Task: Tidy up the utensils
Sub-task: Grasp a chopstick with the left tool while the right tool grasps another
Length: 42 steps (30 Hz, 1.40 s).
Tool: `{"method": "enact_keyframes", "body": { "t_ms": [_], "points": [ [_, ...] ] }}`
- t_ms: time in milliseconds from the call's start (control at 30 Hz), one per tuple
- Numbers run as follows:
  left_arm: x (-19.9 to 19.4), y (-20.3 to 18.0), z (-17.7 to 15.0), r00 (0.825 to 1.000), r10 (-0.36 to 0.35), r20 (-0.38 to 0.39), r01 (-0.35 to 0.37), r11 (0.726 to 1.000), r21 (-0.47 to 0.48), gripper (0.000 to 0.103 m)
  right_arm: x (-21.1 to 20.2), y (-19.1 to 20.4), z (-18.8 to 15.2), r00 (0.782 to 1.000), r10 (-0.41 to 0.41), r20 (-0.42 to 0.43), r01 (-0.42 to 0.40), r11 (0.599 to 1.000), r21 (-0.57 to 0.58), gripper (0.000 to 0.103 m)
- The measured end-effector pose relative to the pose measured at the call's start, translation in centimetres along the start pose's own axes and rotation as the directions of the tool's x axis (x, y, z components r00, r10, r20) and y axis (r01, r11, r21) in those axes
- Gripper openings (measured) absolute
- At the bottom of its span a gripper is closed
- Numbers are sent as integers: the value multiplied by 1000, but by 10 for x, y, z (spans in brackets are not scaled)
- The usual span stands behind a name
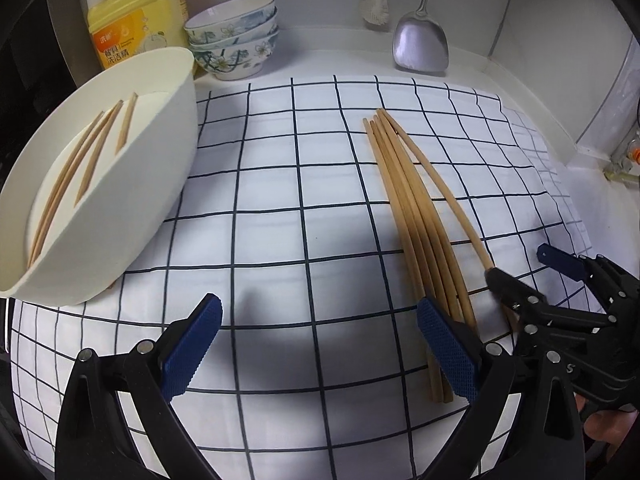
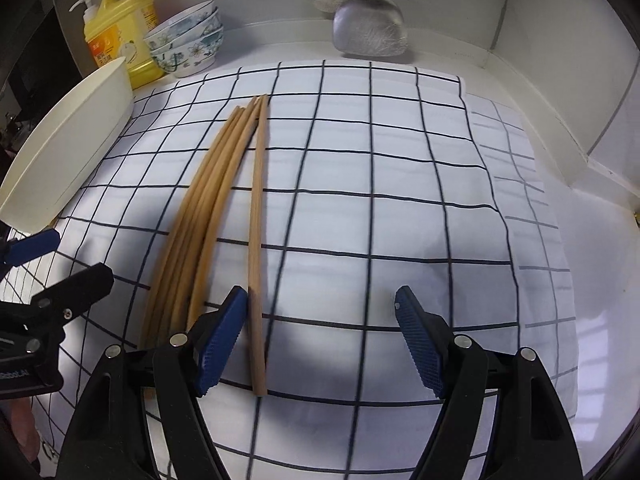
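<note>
Your chopsticks [image 2: 208, 216] lie lengthwise, tips pointing toward the back wall, near ends hidden behind your right gripper [image 2: 320, 340], seemingly unclamped; both grippers gape, left gripper [image 1: 320, 344] empty

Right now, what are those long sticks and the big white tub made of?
The chopsticks look like bamboo or wood: tan, matte, faintly grained. The white tub is probably plastic, given its smooth, even colour, thin wall and soft sheen, though the look can't rule out other materials.
</note>
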<state>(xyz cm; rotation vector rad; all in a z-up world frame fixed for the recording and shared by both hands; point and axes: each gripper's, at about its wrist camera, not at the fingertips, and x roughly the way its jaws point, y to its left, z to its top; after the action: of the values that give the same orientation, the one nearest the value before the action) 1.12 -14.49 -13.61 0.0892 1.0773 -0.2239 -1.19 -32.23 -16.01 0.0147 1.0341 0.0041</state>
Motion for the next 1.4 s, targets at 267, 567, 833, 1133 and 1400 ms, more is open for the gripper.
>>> {"method": "enact_keyframes", "body": {
  "t_ms": [267,567,833,1133,1400],
  "points": [
    [14,-11,-1,1000,-17,-22,18,1000,13,96,-3,-9,-5,1000,8,10,-9,1000,18,73],
    [23,-16,0,1000,-18,-17,18,1000,24,97,-4,-11,-7,1000,12,9,-13,1000,20,73],
    [22,6,-2,1000,16,-22,-16,1000,-15,98,-2,-5,-2,1000,28,12,-29,999,15,73],
    [19,20,-3,999,47,-20,-47,998,-35,97,3,0,8,999,23,23,-23,1000,-10,73],
    [30,7,11,996,86,-22,-86,996,-8,98,14,5,20,999,5,38,-2,998,-66,72]
  ]
}}
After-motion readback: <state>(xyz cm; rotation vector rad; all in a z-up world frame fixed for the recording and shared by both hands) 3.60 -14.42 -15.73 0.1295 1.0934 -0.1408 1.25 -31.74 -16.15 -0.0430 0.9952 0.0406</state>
